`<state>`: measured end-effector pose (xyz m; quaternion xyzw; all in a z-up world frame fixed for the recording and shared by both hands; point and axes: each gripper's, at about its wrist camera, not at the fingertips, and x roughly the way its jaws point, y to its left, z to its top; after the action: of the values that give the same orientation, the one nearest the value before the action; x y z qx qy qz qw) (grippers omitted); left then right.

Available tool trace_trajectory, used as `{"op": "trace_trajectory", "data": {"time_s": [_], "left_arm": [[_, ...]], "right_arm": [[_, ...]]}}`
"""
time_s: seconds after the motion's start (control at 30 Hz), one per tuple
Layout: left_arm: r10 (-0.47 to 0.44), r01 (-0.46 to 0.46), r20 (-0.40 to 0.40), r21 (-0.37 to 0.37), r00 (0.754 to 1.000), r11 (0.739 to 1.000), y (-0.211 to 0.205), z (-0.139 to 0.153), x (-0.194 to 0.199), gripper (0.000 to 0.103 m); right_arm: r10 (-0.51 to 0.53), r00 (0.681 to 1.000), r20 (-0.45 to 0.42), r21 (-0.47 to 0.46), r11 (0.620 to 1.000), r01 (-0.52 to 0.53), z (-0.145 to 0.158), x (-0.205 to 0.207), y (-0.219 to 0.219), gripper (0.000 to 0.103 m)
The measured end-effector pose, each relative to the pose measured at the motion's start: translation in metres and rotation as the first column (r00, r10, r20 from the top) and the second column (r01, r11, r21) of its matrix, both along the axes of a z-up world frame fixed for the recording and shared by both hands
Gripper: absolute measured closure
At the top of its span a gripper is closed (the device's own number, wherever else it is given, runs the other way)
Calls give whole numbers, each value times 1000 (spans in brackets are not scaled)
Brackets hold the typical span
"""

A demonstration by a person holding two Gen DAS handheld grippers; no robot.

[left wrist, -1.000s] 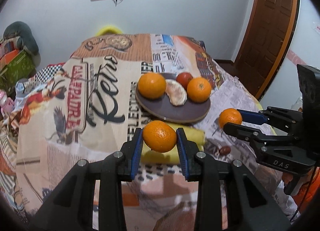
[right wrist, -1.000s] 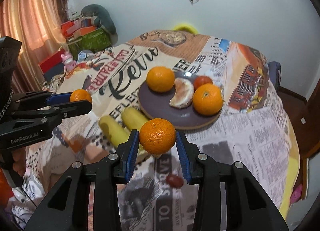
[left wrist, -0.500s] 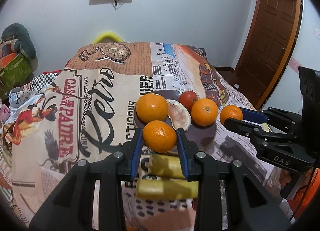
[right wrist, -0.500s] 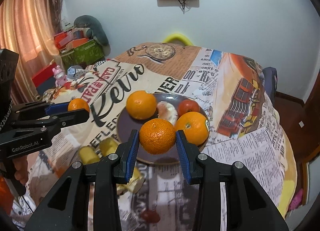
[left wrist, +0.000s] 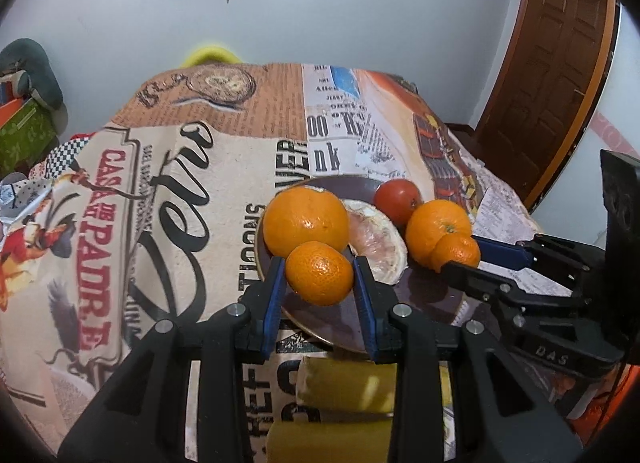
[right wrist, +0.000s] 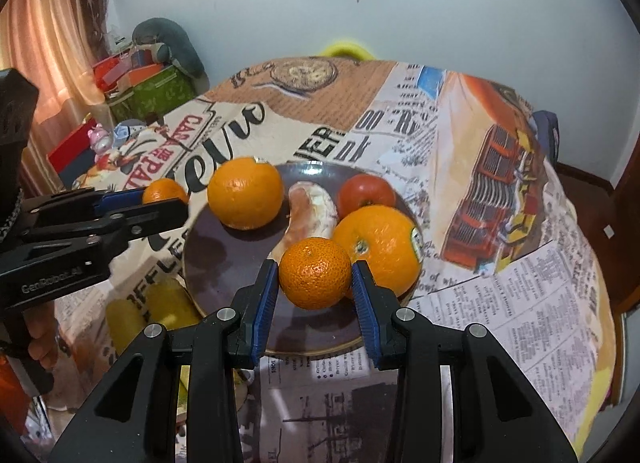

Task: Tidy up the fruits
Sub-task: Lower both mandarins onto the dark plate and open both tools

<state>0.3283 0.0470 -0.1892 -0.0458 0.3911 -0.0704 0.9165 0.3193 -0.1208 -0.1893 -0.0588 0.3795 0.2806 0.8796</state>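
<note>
Now each tongs [left wrist: 320, 283] [right wrist: 316, 283] pinches a mandarin [left wrist: 319, 273] [right wrist: 315, 273] above the plate [right wrist: 224, 259]

Even, fairly bright indoor light; soft shadows lie on the plate [right wrist: 224, 259] under the fruit, with a small glare spot at its far rim. Fisheye bending and dark vignetting crowd the corners, and the yellow fruit [left wrist: 344, 383] close below the tool is blurred.

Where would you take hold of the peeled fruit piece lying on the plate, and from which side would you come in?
Probably from above, across the narrow middle of the peeled fruit piece. It lies flat as a curved crescent on the plate, squeezed between the large orange and the stickered orange, with the red fruit behind it, so a sideways approach looks blocked. It looks soft, so grip gently.
</note>
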Motion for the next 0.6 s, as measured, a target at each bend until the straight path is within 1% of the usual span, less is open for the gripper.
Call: {"op": "trace_trajectory", "data": {"time_s": [0.17, 0.23, 0.33, 0.4, 0.5, 0.6], "left_arm": [[-5, 5, -47, -7, 999, 1000, -1, -17, 12, 70], [-6, 5, -59, -10, 998, 1000, 0, -22, 14, 70], [-4, 3, -71, -14, 997, 1000, 1, -26, 17, 70], [-2, 1, -73, -15, 997, 1000, 1, -27, 17, 70], [-3, 2, -84, -12, 996, 1000, 2, -29, 18, 70], [-15, 12, -107, -31, 994, 999, 2, -32, 19, 69]], "right_arm": [[23, 1000, -20, -6, 1000, -23, -10, 1, 4, 68], [31, 999, -22, -10, 999, -31, -12, 1, 6, 68], [43, 997, -59, -10, 999, -43, -21, 3, 9, 68], [37, 997, -67, -17, 999, -38, -27, 4, 10, 68], [37, 996, -77, -10, 999, -38, -26, 6, 9, 68], [39, 996, -80, -19, 999, -41, -25, 5, 9, 68]]}}
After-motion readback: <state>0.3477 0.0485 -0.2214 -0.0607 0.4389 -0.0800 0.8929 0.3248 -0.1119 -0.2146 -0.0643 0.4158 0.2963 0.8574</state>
